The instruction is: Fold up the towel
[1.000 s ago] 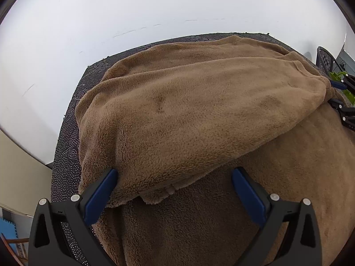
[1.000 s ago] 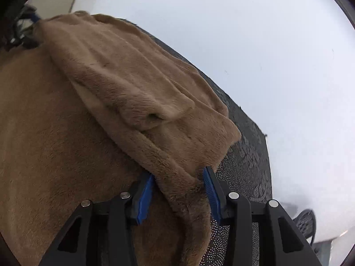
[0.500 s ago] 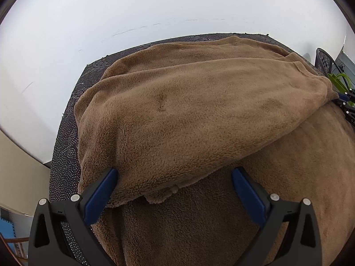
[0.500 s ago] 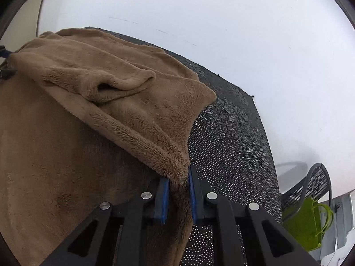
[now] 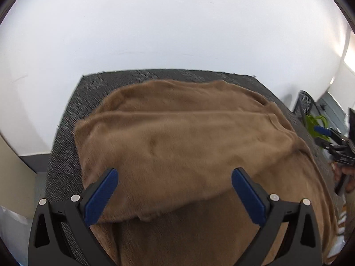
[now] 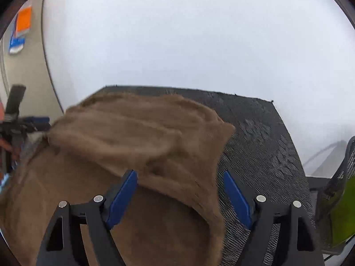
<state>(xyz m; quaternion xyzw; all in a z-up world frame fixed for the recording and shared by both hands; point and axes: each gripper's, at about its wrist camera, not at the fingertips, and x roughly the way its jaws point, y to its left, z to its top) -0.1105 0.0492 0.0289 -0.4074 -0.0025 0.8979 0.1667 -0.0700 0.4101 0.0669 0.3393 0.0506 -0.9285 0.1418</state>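
A brown fleece towel (image 5: 177, 146) lies on a dark dotted mat (image 5: 73, 102), its upper layer folded over the lower one. My left gripper (image 5: 174, 170) hangs open above the folded layer's near edge, with nothing between its blue pads (image 5: 101, 197). In the right wrist view the towel (image 6: 137, 137) reaches the mat (image 6: 261, 137). There my right gripper (image 6: 179, 174) hovers over the towel's right-hand edge. Its jaws are opening, and the pads (image 6: 236, 197) stand clear of the cloth. Each gripper also shows in the other's view: the right gripper (image 5: 332, 141) and the left gripper (image 6: 28, 122).
A white wall stands behind the table. A black mesh basket (image 6: 346, 168) and a lime-green bag (image 6: 341, 210) stand past the mat's right side. An orange and blue sign (image 6: 21, 28) hangs on the beige wall at the left.
My right gripper, shut on the towel's edge half a second ago, has let go and opened. Both grippers have risen and drawn back, so more of the mat and wall shows.
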